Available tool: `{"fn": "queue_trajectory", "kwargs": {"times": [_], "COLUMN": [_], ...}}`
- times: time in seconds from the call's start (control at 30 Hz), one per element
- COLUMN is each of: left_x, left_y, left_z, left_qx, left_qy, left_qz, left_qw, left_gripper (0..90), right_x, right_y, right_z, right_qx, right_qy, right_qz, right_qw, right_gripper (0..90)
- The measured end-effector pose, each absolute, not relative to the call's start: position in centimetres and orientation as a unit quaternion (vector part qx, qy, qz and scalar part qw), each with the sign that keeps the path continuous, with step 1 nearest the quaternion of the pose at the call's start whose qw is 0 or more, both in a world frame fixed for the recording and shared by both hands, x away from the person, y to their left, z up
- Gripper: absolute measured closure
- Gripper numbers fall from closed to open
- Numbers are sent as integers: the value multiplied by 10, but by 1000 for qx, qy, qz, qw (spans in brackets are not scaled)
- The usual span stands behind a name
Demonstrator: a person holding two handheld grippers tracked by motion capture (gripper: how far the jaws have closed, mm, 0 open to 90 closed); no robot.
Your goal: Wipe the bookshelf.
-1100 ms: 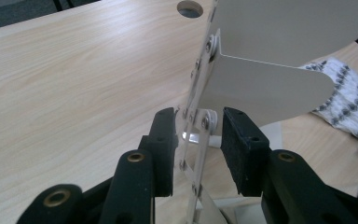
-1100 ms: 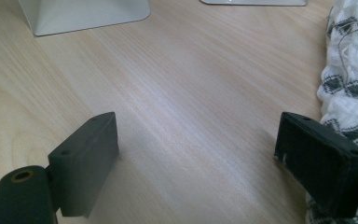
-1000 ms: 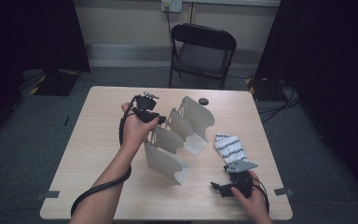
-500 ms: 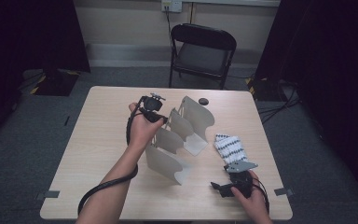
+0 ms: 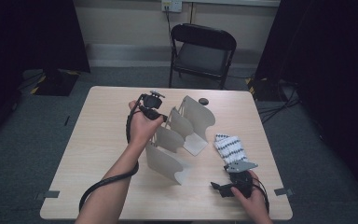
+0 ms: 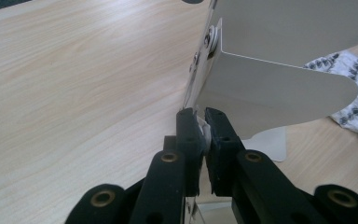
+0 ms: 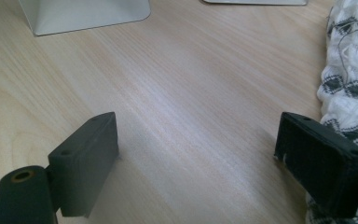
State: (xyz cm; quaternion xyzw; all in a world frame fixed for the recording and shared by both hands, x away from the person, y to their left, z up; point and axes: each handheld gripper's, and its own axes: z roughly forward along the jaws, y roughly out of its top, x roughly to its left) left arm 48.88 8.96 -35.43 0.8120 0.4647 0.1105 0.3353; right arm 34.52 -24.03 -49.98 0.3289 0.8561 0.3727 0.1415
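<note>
Left gripper view, tongs (image 6: 204, 125) pinching rack (image 6: 279, 93) (base hidden)

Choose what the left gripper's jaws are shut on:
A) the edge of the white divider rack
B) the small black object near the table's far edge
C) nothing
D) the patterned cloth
A: in the left gripper view, the left gripper pinches the thin edge of the rack; the cloth lies apart.
</note>
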Motion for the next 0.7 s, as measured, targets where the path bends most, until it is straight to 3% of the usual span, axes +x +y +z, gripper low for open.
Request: {"fn": "queue_trajectory", "kwargs": {"times": [0.7], "left_x": [488], "left_y": [79], "left_z": [-324], "left_qx": [825], "left_qy": [431], "left_qz": [120], "left_qw": [346], "left_gripper": [853], "right_x": [345], "right_y": [-240], "right_z": [-500], "right_qx": [329], "right_qy": [856], "right_qz": [373], "right_qw": [141], "right_gripper": [127]}}
